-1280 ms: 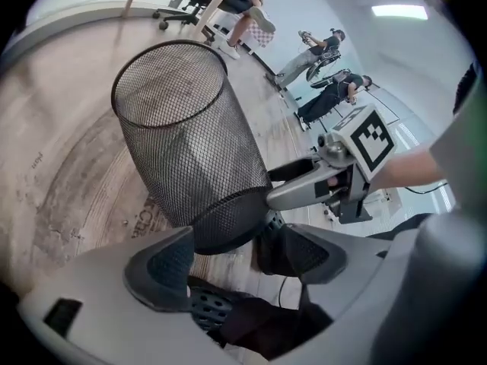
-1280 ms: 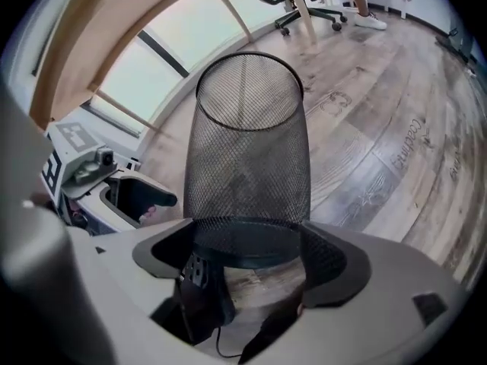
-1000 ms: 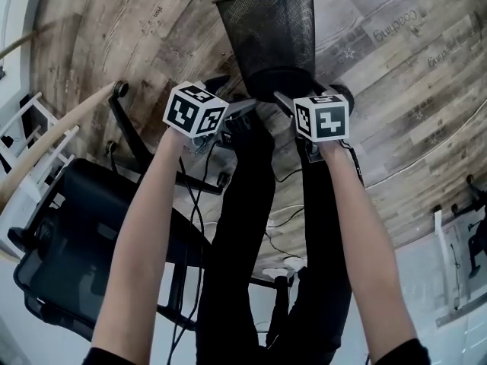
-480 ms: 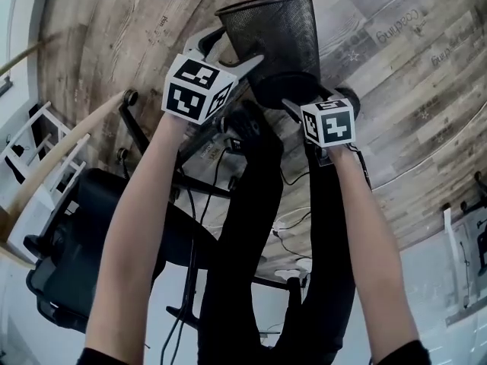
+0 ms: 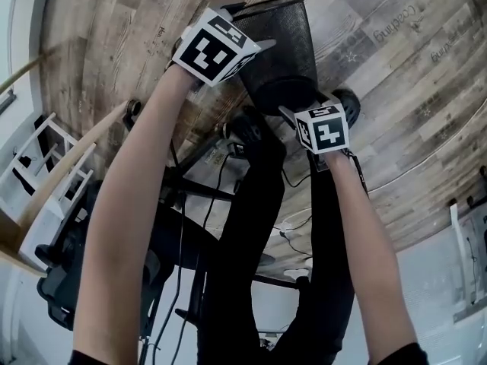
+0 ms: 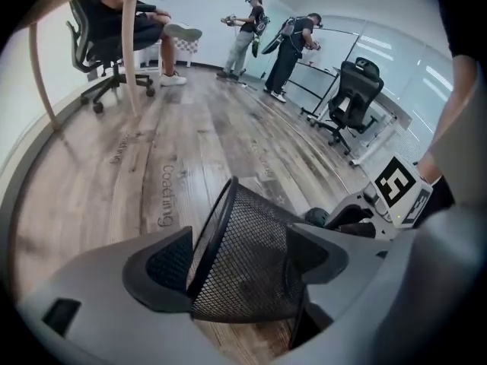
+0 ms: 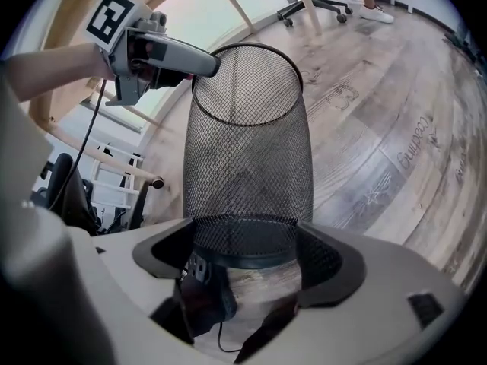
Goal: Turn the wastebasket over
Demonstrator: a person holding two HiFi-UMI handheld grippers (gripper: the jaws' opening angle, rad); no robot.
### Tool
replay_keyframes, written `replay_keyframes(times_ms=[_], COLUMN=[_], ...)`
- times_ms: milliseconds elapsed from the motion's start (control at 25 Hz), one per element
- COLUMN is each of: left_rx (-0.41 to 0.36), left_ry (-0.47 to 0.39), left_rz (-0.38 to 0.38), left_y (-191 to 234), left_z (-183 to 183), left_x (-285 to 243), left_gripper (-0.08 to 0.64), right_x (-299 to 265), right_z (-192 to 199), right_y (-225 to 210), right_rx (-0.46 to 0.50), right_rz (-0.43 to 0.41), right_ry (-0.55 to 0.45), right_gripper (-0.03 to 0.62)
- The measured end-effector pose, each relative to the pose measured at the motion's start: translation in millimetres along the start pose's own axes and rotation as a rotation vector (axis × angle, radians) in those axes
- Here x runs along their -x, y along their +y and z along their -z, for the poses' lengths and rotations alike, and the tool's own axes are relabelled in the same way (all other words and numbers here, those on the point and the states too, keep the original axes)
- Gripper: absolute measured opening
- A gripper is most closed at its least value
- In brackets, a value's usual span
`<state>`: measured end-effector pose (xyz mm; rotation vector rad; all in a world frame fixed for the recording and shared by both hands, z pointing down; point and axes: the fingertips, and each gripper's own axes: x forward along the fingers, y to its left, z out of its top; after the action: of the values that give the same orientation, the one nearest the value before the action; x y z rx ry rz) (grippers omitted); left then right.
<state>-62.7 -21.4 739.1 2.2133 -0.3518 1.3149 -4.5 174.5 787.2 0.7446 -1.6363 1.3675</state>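
Observation:
The black wire-mesh wastebasket is held off the wooden floor, its open rim pointing away from me and its base toward me. My right gripper is shut on the base, which fills the gap between its two pads. My left gripper has reached the rim. In the left gripper view the rim and mesh wall run between its widely spread jaws, so it is open. The right gripper view shows the left gripper with its tip against the rim's left side.
My legs and dark shoes are directly below the basket. A black office chair and a slanted wooden leg are on the left, with cables on the floor. Farther off stand several people and another chair.
My left gripper has moved from beside the basket's base out to its rim. The right gripper has stayed on the base, and the basket has shifted slightly.

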Motion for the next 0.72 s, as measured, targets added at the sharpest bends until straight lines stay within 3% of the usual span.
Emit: replay_keyframes(times_ms=[280,520,720], left_rx=[-0.073,-0.087,-0.155], left_ry=[0.041,0.063,0.059], left_rz=[-0.031,0.01,0.02], left_y=[-3.4,-5.6,-20.3], left_z=[10.4,12.3,8.5], left_x=[-0.3,5.9,14.1], left_gripper=[0.382,0.327,0.285], right_x=[-1.2,-1.0,1.0], right_z=[0.3,1.1,10.6], right_y=[2.4,1.9,0.8], right_rx=[0.013,0.034,0.058], right_rz=[0.014,0.007,0.025], right_ry=[0.011,0.028,0.072], right_gripper=[0.413,0.413,0.411])
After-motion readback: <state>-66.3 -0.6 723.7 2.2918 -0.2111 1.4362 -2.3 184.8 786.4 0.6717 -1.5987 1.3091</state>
